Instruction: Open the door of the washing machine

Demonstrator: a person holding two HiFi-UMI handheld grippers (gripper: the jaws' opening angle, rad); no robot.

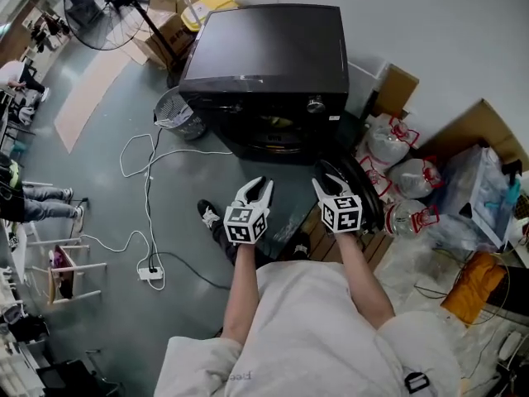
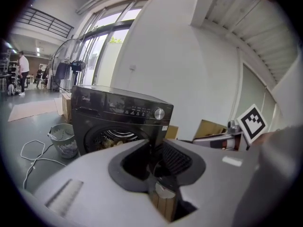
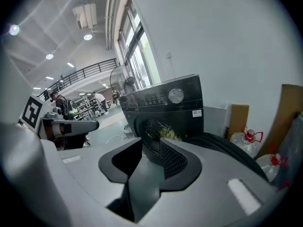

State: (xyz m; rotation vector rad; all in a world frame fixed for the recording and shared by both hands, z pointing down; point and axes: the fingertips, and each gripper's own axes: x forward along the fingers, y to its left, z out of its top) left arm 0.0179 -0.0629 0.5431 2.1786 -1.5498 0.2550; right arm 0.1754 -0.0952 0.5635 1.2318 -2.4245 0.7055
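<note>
Jaws apart, left gripper (image 1: 258, 185) and right gripper (image 1: 326, 185) face washing machine (image 1: 264, 56).

- shirt (image 1: 307, 325): pale grey, short sleeves
- shoe (image 1: 207, 212): black with white trim
- left gripper (image 1: 258, 185): white shell, black inner pads, marker cube (image 1: 246, 225) in black-and-white squares
- right gripper (image 1: 327, 183): same build and colours

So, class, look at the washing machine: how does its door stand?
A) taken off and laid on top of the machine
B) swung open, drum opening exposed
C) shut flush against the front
B: the door hangs swung out to one side of the washing machine, leaving the round drum opening uncovered.
</note>
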